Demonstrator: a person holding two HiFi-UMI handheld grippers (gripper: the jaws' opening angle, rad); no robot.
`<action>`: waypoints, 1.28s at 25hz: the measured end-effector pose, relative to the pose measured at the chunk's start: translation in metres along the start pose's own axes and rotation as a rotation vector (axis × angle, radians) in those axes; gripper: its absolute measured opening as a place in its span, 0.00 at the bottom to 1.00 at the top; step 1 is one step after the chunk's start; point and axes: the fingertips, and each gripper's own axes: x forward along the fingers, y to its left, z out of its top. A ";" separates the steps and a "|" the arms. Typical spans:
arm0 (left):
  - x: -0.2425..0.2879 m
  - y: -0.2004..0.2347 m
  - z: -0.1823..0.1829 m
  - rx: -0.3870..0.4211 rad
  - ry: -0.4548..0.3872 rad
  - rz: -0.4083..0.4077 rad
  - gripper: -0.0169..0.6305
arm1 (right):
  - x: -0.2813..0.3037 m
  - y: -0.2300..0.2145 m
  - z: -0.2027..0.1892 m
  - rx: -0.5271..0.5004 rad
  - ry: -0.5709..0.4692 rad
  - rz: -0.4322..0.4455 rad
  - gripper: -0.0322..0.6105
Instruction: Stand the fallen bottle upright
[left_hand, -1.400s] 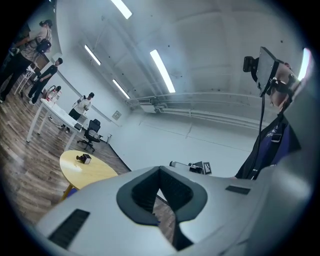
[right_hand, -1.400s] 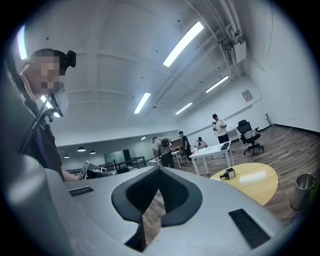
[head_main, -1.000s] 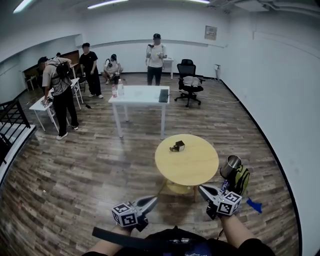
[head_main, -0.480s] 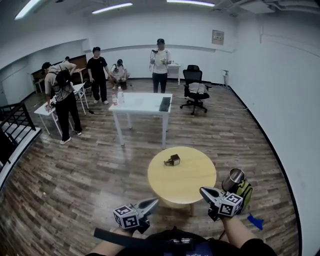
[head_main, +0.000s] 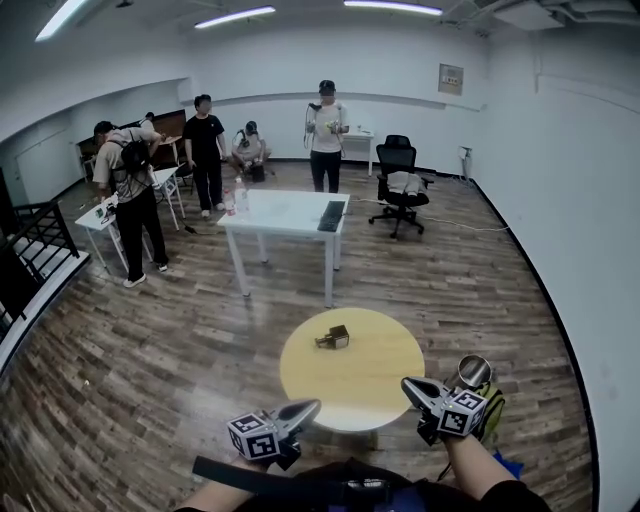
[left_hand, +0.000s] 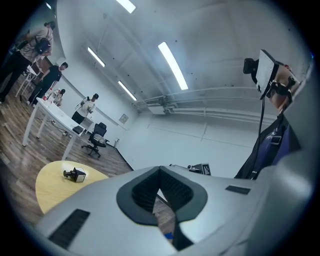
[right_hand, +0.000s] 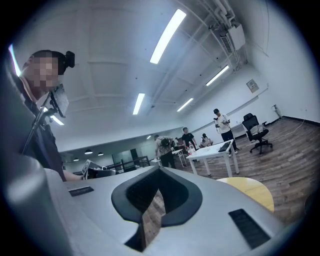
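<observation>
Both claws are pinched fully closed with nothing in them. The left gripper (head_main: 308, 405) and the right gripper (head_main: 408, 383) are held low and level at the near rim of the round yellow table (head_main: 375, 385), one toward each side of it.

The bottle (head_main: 333, 338), a small squarish thing with a dark cap, is lying on its side on the far-left part of the tabletop. It's near the far edge and well apart from both claws, and the tabletop around it is bare, so there's plenty of slack.

The tight spot is the right side. A metal cup (head_main: 472, 372) sits just beside the table's right rim, right next to the right gripper, perched on something yellow-green I can't make out. The white wall (head_main: 590, 250) runs down that side too.

The left is wide open wood floor (head_main: 170, 350) all the way to a black railing (head_main: 30, 255). Past the round table there's an open strip of floor, then a white table (head_main: 285, 212) with a keyboard (head_main: 331, 215) on it. An office chair (head_main: 402, 185) sits off to its right, and several people are standing around the far end.
</observation>
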 end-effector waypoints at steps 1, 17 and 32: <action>0.004 0.007 0.001 -0.002 0.001 0.004 0.04 | 0.003 -0.007 0.000 0.003 0.001 -0.002 0.05; 0.019 0.183 0.102 0.010 0.067 -0.139 0.04 | 0.158 -0.071 0.026 -0.025 -0.054 -0.161 0.05; 0.073 0.283 0.109 -0.032 0.137 -0.136 0.04 | 0.218 -0.159 0.011 0.033 -0.032 -0.194 0.05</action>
